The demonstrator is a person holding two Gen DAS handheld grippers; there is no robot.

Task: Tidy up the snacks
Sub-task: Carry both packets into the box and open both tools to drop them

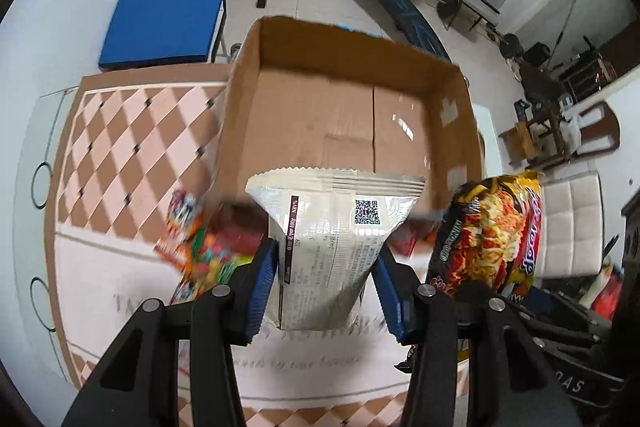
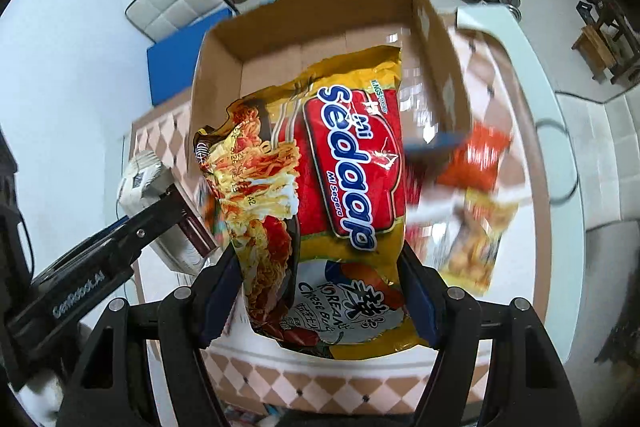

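Cardboard walls of the open box (image 1: 344, 99) stood at the far edge of the table (image 1: 104, 259), and its floor showed bare where it could be seen. The left gripper (image 1: 326, 279) was clenched on a silver packet (image 1: 332, 239), its blue pads (image 1: 262, 279) pinching the lower sides so the crimped top pointed toward the box's near wall. The right gripper (image 2: 320, 287) was likewise clamped on a yellow and red noodle pack (image 2: 320, 179), held upright just in front of the box and partly over its near rim. Both packs hung clear of the table, side by side. More snacks (image 1: 200, 247) lay blurred on the table against the box's near side, left and right. By my reading, the step in hand was carrying both packs to the box, with nothing yet dropped in. The next move would call for lifting each pack over the near wall, bringing it down toward the floor, and only then letting the jaws part, keeping the two packs apart so they could lie flat.
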